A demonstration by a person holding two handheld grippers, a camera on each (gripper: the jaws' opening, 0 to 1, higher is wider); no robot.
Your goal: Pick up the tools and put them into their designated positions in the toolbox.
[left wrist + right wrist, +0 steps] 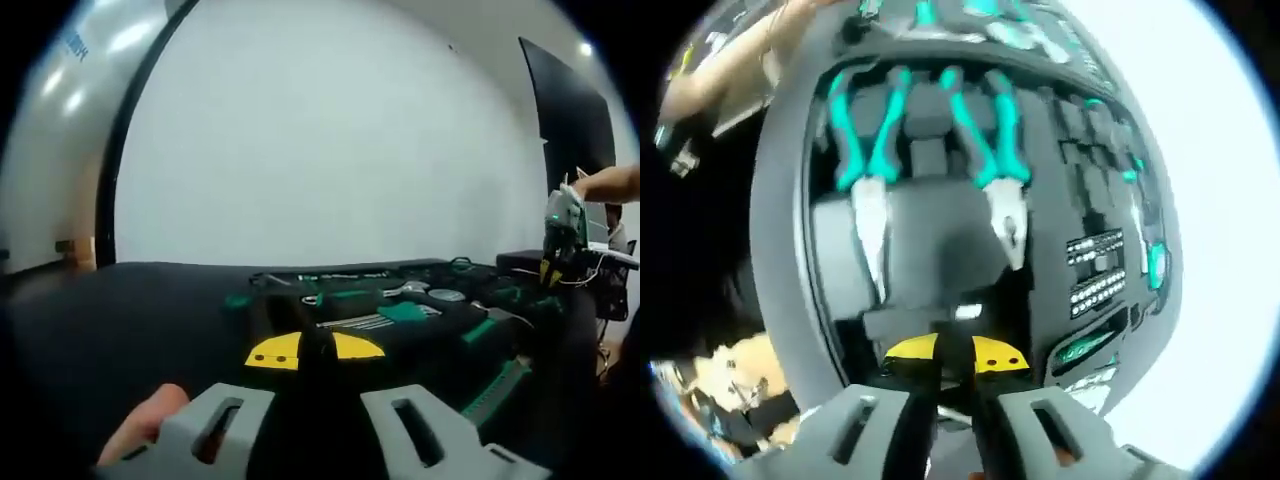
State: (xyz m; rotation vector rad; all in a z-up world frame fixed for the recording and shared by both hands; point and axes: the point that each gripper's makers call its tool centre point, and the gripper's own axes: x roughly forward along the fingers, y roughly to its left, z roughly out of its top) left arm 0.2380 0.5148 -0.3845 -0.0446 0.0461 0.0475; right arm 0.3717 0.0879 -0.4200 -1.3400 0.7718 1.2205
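Note:
The open toolbox [440,335] lies flat and dark ahead of my left gripper [315,348], whose yellow-tipped fingers meet with nothing seen between them. Teal-handled tools [405,312] and a silver wrench [405,290] lie in the tray. My right gripper [550,272] points down at the box's far right corner, a hand on top of it. In the right gripper view, the right gripper [955,350] hovers shut just over the grey foam tray [930,250]. Beyond it sit long-nose pliers [868,170] and a second pair of pliers [990,150] in their cut-outs.
Rows of small bits [1095,270] fill slots right of the pliers. A person's arm [720,60] reaches in at the upper left. A fingertip [145,425] shows beside my left jaws. A white wall [330,130] stands behind the table, a dark screen [570,120] at right.

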